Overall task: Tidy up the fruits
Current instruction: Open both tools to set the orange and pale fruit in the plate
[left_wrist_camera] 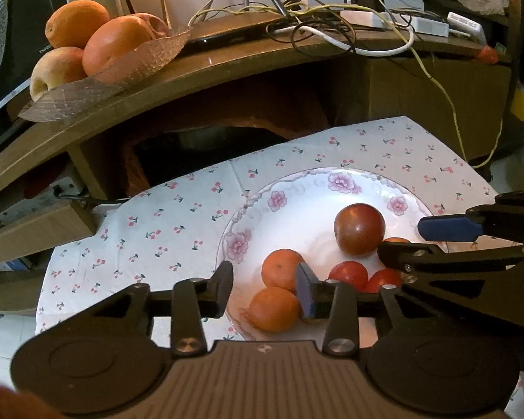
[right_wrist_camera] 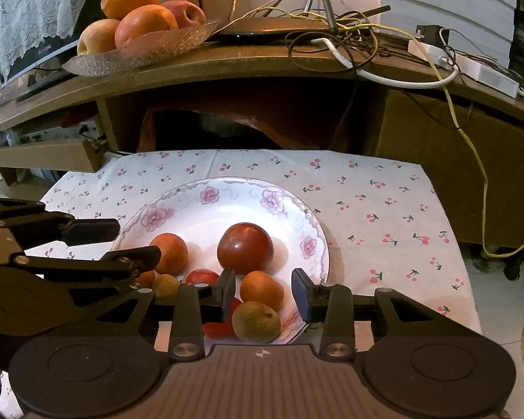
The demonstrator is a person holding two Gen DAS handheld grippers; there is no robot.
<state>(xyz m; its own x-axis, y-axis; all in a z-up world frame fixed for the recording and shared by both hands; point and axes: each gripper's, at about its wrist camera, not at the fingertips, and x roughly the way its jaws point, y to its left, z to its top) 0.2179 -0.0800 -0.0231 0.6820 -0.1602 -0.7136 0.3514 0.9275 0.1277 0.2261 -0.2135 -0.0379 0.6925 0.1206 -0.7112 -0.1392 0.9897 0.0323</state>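
A white floral plate on a cherry-print cloth holds a dark red apple, small oranges, red tomatoes and a greenish-brown fruit. My left gripper is open and empty above the plate's left part, near two oranges. My right gripper is open and empty above the plate's near right side, with an orange between the fingers in view. Each gripper shows in the other's view.
A glass dish of large oranges and apples sits on a raised wooden shelf behind the cloth. Tangled cables and white adapters lie on the shelf. A dark recess lies under it.
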